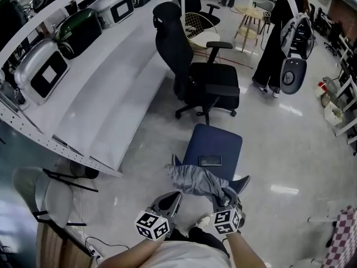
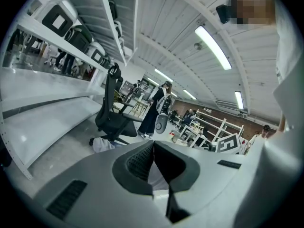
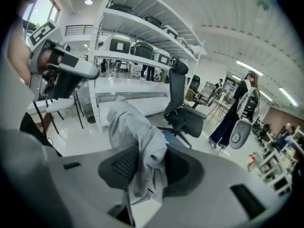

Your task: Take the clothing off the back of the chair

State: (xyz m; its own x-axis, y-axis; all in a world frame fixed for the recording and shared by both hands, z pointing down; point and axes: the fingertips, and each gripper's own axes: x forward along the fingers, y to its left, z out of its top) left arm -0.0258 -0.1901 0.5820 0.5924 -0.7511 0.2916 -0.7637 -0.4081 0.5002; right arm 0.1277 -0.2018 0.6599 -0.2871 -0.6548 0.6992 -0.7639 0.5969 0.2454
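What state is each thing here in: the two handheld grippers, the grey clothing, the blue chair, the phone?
Grey crumpled clothing: draped over the chair's back, pinched at one end.
Blue padded chair: upright, unoccupied, clothing on its back.
Black flat phone: lying on the seat.
Right gripper: closed on the clothing.
Left gripper: jaws together.

Grey hand-held grippers (image 1: 176, 195) (image 1: 227, 194) (checker-marked cubes (image 1: 152, 225)), white shirt (image 1: 184, 255).

The blue chair (image 1: 215, 141) is standing on the floor (image 1: 279, 149), carrying a phone (image 1: 210, 161) on its seat and grey clothing (image 1: 192, 178) hanging over its back at six o'clock.
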